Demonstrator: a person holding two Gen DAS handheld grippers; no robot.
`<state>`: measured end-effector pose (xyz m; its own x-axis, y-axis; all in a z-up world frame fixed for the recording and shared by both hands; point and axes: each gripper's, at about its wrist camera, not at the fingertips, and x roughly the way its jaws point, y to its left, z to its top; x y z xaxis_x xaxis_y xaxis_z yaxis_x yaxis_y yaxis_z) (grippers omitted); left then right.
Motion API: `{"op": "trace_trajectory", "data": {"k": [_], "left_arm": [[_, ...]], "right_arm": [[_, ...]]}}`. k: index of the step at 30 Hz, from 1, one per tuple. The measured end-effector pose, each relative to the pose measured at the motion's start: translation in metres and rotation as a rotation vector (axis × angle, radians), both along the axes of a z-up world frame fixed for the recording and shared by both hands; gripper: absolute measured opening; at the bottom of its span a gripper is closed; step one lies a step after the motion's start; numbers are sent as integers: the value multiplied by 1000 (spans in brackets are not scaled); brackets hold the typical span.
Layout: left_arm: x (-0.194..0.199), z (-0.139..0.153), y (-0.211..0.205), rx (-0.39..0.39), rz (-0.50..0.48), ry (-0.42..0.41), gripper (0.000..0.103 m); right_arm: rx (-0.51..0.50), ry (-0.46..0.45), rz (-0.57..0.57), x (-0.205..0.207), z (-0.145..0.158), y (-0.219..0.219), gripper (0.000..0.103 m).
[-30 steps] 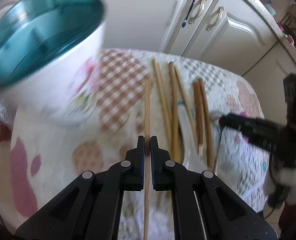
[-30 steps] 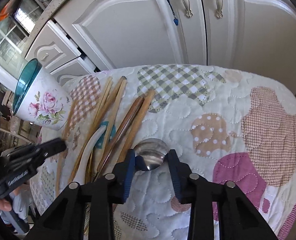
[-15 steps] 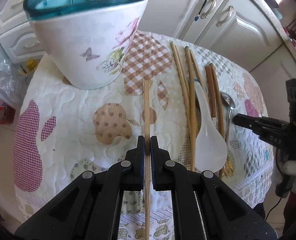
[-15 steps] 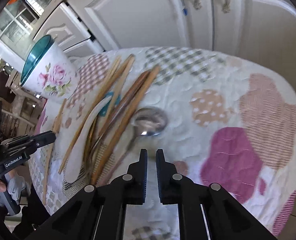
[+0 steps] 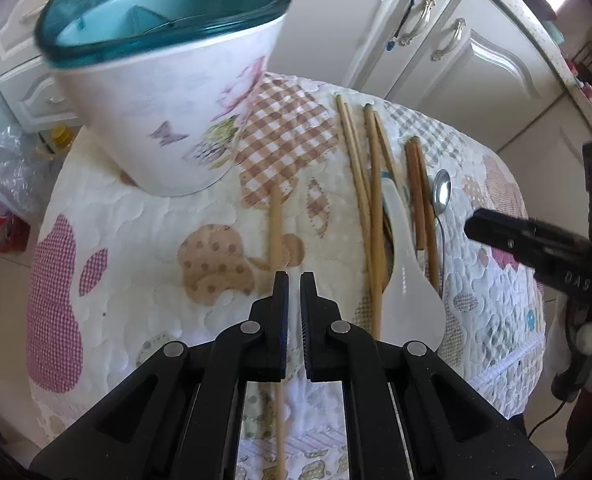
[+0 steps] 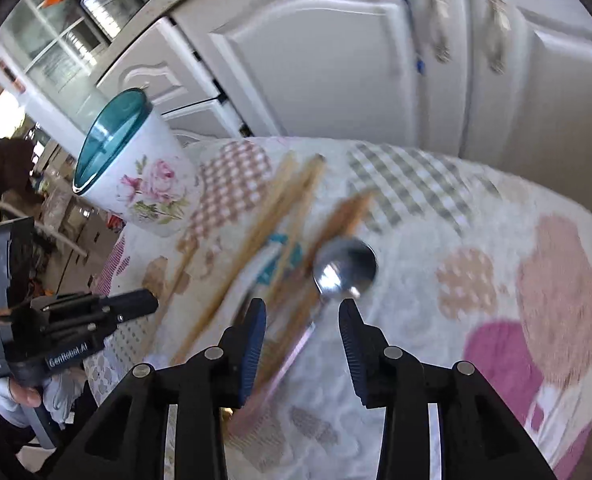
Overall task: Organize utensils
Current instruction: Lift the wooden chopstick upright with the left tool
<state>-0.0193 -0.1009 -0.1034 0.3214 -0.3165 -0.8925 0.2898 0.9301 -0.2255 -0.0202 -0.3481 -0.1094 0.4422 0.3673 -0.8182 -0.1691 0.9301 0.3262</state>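
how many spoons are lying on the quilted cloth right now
2. A white spoon lies among the chopsticks; a metal spoon lies just beyond the darker pair, nearest the right gripper. More may hide underneath.

I see white cabinets (image 6: 336,60) behind the desk, raised-panel doors with metal handles (image 5: 450,38). A blue cord (image 5: 410,8) hangs off one handle. Speckled countertop (image 5: 536,28) runs above them. Drawer unit (image 5: 19,68) far left, and a clear plastic bag (image 5: 7,160) beside it. Desk is covered by a quilted patchwork cloth (image 5: 135,220). Bright daylight through a window (image 6: 55,56) at left. Right view is motion-blurred.
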Motion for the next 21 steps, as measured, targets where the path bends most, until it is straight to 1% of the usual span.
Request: {"op": "trace_trajectory", "data": {"k": [2,4,7,10,11,13,14,16,17,18,21], "left_arm": [[2,0,-1,4,2,-2,4],[4,0,0,9,13,-3,4],[8,0,3,19,33,-12,4],[15,-1,4,34,25,-9,7],[17,-2,4,38,23,-5,12],[22,-3,2,37,25,5,14],[24,-4,1,34,24,6,14],[28,-7,-4,41,19,13,14],[30,-8,-6,44,17,20,14],[32,-11,-9,46,13,26,14],[36,-14,-15,74,4,18,14]], "right_arm": [[-9,3,-15,-4,-4,-7,36],[-23,2,-40,3,-8,-10,36],[-20,-30,-50,16,-10,-19,36],[-61,-25,5,36,-17,-16,36],[-61,-29,28,42,-19,-15,36],[-34,-30,60,52,-24,-15,36],[-7,-34,62,54,-24,-18,27],[61,-8,69,57,-26,-24,14],[84,1,71,56,-26,-27,11],[98,4,83,54,-26,-28,9],[83,11,107,42,-23,-29,6]]}}
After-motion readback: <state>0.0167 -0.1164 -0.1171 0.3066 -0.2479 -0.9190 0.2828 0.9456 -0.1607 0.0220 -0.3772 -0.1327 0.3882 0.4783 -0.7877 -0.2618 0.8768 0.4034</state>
